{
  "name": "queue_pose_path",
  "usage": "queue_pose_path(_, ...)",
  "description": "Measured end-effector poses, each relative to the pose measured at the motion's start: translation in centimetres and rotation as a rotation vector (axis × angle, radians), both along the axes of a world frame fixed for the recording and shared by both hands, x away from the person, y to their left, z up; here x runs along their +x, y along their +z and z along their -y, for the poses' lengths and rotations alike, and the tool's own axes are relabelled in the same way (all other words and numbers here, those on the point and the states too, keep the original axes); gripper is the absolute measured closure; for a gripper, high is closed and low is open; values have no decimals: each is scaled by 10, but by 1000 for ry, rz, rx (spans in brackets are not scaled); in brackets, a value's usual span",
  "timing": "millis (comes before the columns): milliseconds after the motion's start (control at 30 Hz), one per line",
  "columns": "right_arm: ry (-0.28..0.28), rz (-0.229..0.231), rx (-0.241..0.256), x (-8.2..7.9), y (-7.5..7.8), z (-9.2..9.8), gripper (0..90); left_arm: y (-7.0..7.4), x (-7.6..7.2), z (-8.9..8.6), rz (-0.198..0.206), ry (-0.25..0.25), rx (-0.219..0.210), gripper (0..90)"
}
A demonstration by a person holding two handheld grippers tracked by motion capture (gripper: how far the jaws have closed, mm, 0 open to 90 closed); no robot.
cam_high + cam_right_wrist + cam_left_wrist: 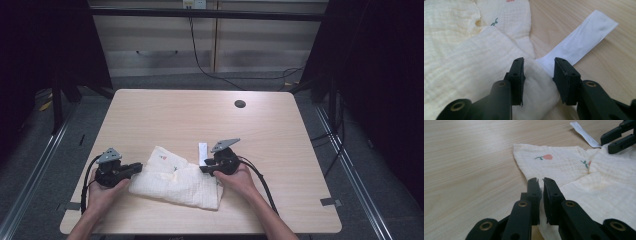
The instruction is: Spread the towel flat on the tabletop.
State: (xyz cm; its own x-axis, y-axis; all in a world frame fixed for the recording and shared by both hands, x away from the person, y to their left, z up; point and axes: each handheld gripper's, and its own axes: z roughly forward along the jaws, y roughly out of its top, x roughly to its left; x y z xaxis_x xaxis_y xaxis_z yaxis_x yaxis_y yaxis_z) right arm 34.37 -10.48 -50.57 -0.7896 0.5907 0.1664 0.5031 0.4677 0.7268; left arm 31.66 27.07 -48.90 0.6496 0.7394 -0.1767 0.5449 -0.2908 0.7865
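Cloth (175, 181), cream and crinkled, lies folded on the near half of the pale wooden worktop (165, 115), between the person's two hands. From above it looks plain; the left gripper view picks out small red flowers printed on it and the seam where one layer laps another. The left hand-held gripper (540, 181) sits at the cloth's left edge, its jaws nearly together, clenched on a thin fold of the cloth. The right hand-held gripper (539, 67) stands released, jaws apart over the cloth's right corner, where a white label (584, 40) sticks out onto the wood.
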Motion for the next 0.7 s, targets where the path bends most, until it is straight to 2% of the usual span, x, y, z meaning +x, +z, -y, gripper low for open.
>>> queue_pose_path(33, 0, 0, 0, 0, 0, 0, 659, 0, 1, 0, -1, -2, 6, 838)
queue_pose_path(67, 1, 7, -14, -2, 0, 0, 736, -1, 1, 0, -4, 0, 2, 839)
queue_pose_path(100, 0, 6, -16, -2, 0, 0, 777, -1, 1, 0, -6, 2, -4, 838)
queue_pose_path(133, 0, 6, -16, -2, 0, 0, 777, -1, 1, 0, -6, 2, -4, 839)
queue_pose_path(167, -3, -3, 1, -2, 0, 1, 842, -1, 1, 0, -5, 2, -4, 839)
queue_pose_path(300, -22, -7, 30, 0, 2, 5, 851, 2, 1, -2, 9, -6, -7, 839)
queue_pose_path(367, -26, -3, 49, 1, 5, 8, 847, 4, 0, -1, 12, 1, -27, 839)
queue_pose_path(467, -46, 21, 58, 2, 13, 13, 850, 9, 0, -2, 29, -2, -38, 839)
queue_pose_path(633, -63, 34, 77, 3, 25, 21, 845, 16, 0, -2, 30, -9, -90, 842)
queue_pose_path(700, -66, 43, 82, 3, 30, 24, 855, 18, 0, 0, 43, -12, -89, 850)
